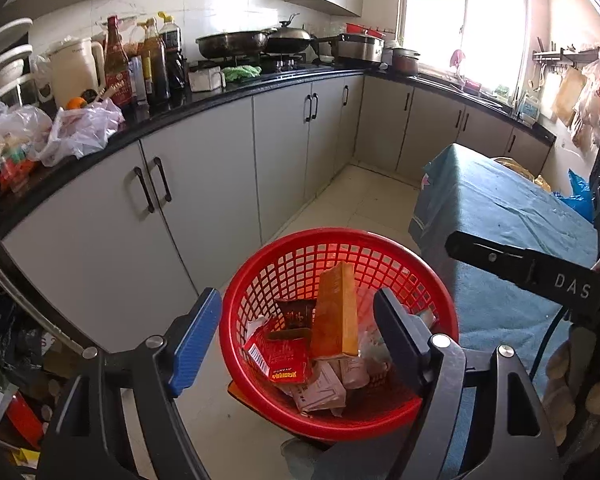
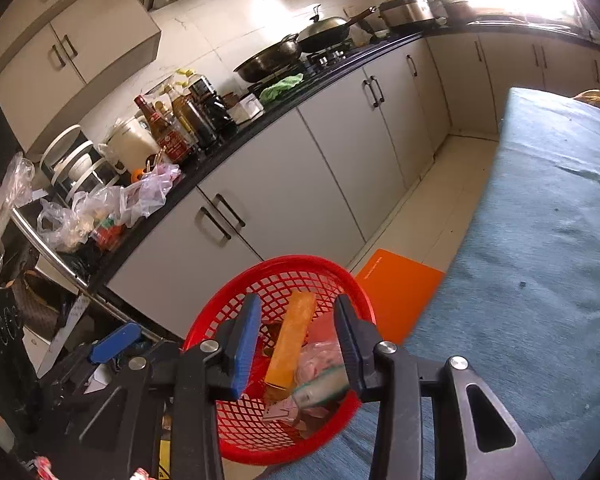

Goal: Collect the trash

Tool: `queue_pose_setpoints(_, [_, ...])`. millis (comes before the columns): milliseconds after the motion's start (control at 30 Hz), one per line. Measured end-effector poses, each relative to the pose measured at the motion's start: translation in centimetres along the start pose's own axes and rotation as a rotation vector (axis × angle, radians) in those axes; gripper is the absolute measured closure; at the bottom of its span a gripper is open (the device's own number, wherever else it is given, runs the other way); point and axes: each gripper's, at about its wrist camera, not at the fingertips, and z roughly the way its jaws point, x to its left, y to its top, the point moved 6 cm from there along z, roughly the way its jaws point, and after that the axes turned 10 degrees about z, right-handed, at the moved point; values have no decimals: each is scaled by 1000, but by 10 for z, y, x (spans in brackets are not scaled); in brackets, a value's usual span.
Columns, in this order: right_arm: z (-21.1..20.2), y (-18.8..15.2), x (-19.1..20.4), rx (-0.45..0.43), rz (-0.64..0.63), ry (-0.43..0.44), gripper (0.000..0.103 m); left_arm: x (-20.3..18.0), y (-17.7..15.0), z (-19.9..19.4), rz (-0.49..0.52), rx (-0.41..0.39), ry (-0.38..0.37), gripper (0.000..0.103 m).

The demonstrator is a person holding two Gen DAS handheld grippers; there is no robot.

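Red plastic lattice: the basket (image 1: 340,336), round and open-topped, is your collection bin. It sits beside the edge of the blue-clothed table (image 1: 512,216), low against it, so that anything carried off the tabletop can fall straight in; what it rests on I cannot tell.

Contents, already collected:
- orange carton (image 1: 336,312), long, standing on end and leaning against the far wall; too long to lie flat among the rest.
- red wrapper with barcode (image 1: 278,358), lying flat near the front.
- dark sachet (image 1: 296,314), tucked behind the wrapper.
- white printed cartons (image 1: 324,390), at the bottom front.
- a crumpled clear bag with a pale, blurred piece on it (image 2: 320,376), on the table side, directly under your right claw; probably the latest item in.

Tools:
- left gripper (image 1: 296,332): jaws spread wide to either side of the basket, pressing on nothing. You hold it angled down over the bin, likely to steady or watch the drop.
- right gripper (image 2: 296,340): jaws parted, empty, poised above the basket's table-side rim; from the left view it reaches in over the table. Nothing is pinched between its pads.

Other: an orange sheet (image 2: 400,296) lies on the floor beside the basket, possibly still to collect. The visible tabletop carries only specks.
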Motion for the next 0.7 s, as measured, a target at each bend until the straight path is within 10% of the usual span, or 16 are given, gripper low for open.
queue_pose_setpoints(700, [-83,-69,-19,-12,-85,-105,57,-11,-26,-115,-68,-217,332,5])
